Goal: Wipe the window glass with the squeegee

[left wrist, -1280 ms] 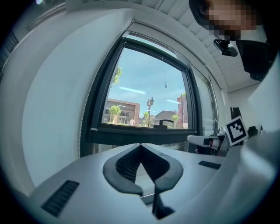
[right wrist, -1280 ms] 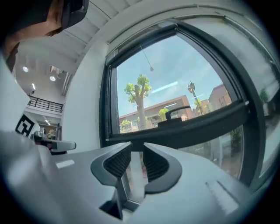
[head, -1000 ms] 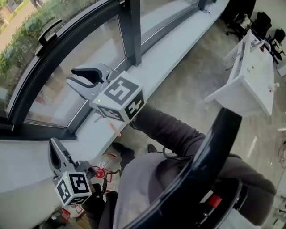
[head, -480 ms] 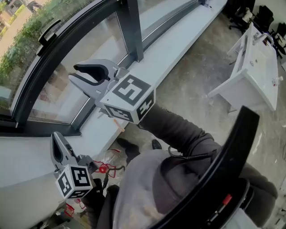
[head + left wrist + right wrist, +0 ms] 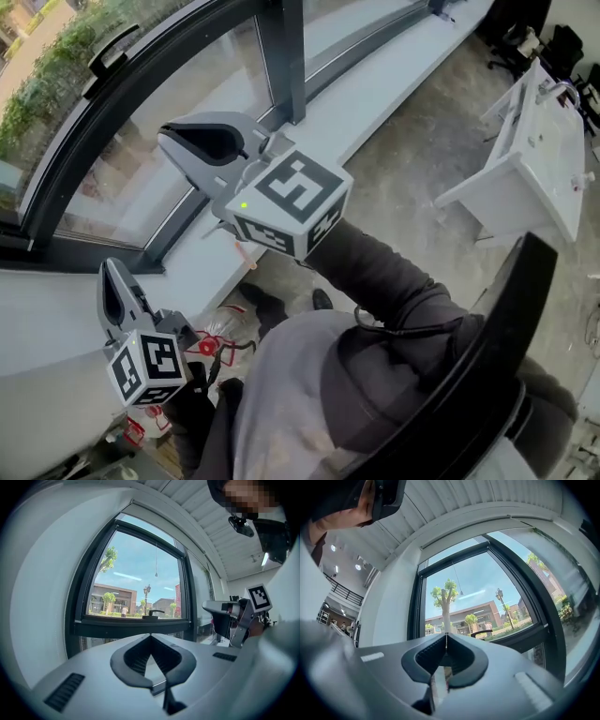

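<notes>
Likely office, white desk (image 5: 514,180), dark chairs (image 5: 565,45)

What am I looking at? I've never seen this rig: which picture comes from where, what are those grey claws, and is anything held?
A person holds a two-jaw gripper in each hand; the patterned cubes belong to them. The head view looks down from the person's head at the window glass and white sill. The other two views ride on the grippers, looking along their jaws. The left gripper is shut and empty. The right gripper has just been closing its jaws, nothing between them. No squeegee shows anywhere.
</notes>
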A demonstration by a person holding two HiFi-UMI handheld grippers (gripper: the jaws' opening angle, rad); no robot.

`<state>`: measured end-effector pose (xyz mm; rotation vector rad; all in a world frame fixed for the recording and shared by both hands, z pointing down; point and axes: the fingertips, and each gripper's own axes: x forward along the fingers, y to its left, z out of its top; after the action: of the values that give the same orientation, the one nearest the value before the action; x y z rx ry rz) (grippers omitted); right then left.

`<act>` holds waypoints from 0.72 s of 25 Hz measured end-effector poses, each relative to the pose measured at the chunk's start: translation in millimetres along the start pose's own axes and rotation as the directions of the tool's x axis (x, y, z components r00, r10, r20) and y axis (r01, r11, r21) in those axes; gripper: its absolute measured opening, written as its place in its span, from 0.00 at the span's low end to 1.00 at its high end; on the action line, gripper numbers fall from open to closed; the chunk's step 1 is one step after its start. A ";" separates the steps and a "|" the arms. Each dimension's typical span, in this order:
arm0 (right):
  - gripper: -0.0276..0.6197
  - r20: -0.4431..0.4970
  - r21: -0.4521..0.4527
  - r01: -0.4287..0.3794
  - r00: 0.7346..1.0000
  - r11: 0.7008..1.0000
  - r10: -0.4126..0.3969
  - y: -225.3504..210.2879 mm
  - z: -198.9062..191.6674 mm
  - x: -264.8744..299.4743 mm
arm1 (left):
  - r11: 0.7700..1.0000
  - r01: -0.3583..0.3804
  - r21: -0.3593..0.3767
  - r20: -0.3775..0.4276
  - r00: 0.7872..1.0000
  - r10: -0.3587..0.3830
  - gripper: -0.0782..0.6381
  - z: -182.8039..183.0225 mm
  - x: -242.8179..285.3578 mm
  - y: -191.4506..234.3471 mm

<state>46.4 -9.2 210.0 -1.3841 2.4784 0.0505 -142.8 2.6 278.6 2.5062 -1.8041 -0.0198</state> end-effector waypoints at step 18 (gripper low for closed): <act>0.06 0.018 0.019 0.006 1.000 1.000 -0.006 -8.6 10.0 -18.2 | 1.000 0.011 0.006 -0.009 1.000 -0.011 0.10 -1.8 -3.5 -21.1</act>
<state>65.0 3.0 206.5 -1.3774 2.4539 0.0383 -123.8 12.6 279.3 2.5164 -1.7907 -0.0037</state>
